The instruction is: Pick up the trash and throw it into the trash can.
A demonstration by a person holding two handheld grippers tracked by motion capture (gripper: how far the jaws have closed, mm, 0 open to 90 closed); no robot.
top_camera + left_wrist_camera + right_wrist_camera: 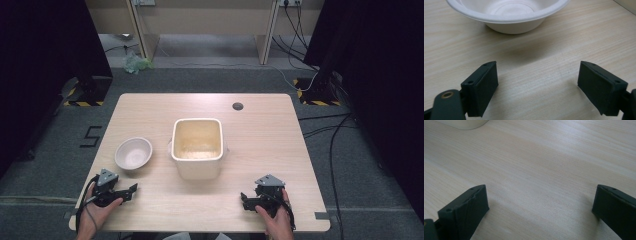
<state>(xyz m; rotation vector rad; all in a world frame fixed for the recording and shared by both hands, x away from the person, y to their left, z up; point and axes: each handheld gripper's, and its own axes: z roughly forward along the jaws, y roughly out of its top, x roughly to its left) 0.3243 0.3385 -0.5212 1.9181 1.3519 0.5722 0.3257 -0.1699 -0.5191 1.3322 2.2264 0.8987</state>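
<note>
Work had not begun. The bowl (133, 153) stood empty on the counter (260, 135), just ahead of the left gripper (131, 190), left of the tub (197, 147). Both the left and the right gripper (244, 198) rested with jaws wide apart, holding nothing, touching neither vessel.

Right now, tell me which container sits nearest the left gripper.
The round white bowl, just ahead of the left gripper. The square tub stands farther off, at the table's middle.
</note>
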